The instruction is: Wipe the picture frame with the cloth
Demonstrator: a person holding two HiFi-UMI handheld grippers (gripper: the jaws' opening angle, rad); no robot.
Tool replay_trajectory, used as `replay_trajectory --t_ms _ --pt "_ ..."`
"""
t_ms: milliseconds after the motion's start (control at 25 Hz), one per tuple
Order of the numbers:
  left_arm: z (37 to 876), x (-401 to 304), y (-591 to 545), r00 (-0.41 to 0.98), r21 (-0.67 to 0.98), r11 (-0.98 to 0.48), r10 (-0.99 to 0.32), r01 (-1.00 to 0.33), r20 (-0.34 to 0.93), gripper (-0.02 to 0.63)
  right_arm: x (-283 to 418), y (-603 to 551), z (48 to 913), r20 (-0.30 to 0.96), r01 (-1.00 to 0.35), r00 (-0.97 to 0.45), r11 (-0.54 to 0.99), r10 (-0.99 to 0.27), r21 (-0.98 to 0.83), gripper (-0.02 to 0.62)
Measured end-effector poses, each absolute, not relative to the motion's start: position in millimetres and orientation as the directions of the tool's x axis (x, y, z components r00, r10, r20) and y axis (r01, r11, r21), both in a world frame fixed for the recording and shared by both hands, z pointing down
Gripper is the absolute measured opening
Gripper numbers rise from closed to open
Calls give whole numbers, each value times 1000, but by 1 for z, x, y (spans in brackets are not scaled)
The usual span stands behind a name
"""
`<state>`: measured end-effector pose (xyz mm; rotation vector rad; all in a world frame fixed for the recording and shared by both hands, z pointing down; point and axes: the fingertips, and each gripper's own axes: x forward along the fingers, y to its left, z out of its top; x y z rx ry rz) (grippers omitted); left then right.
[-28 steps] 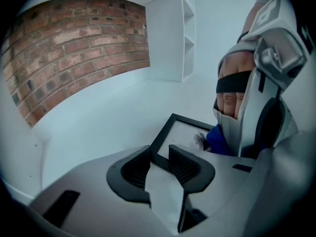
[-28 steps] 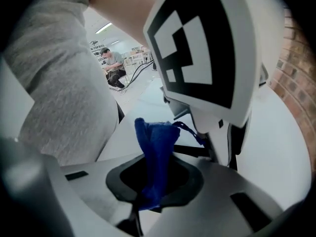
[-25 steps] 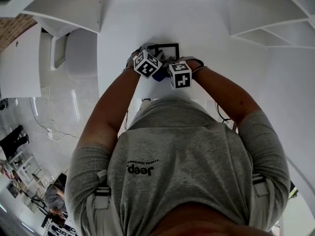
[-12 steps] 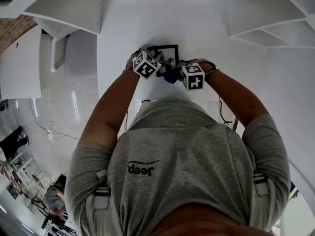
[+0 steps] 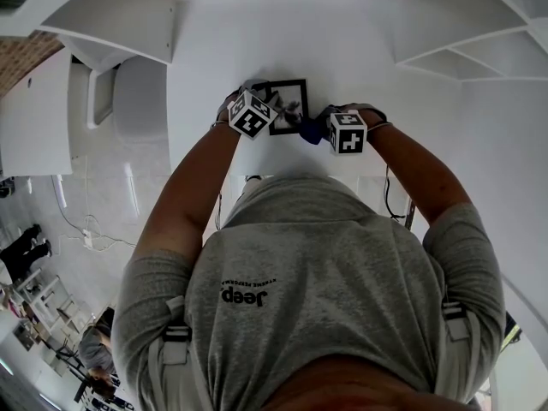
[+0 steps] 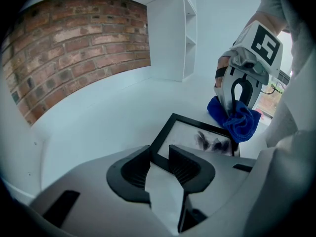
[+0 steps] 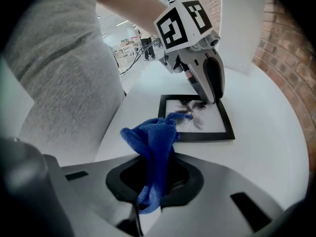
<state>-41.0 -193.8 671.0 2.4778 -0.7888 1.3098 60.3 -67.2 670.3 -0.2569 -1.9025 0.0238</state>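
Observation:
A black picture frame (image 5: 291, 104) lies flat on the white table (image 5: 360, 50); its picture shows dark smudgy marks. My left gripper (image 6: 160, 163) is shut on the frame's near edge (image 6: 163, 159), and from the right gripper view its fingers (image 7: 211, 85) stand on the frame's far side. My right gripper (image 7: 152, 181) is shut on a blue cloth (image 7: 154, 142), which bunches up out of the jaws. In the head view that gripper (image 5: 321, 128) and the cloth (image 5: 312, 130) sit just off the frame's right side. The left gripper view shows the cloth (image 6: 238, 121) beside the frame's far corner.
White shelving (image 5: 479, 32) stands at the table's back right and more (image 5: 111, 15) at the back left. A brick wall (image 6: 74, 43) runs behind the table. A white chair (image 5: 141, 92) sits at the left. The person's body fills the near side.
My right gripper has slid to the right with the blue cloth, from over the frame's near edge to beside its right side. The left gripper and the frame have stayed put.

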Motion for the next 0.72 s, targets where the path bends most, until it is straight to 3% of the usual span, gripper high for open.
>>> replay_trajectory --t_ms 320,720 --pt "670 -41 -194 457 -41 -826 -352 -563 817 130 56 -72 660 916 118 -367 985 163 -127 57" --pt "672 -43 -194 438 -47 -823 -348 -565 829 129 52 -73 615 813 -170 -580 969 47 -177 57"
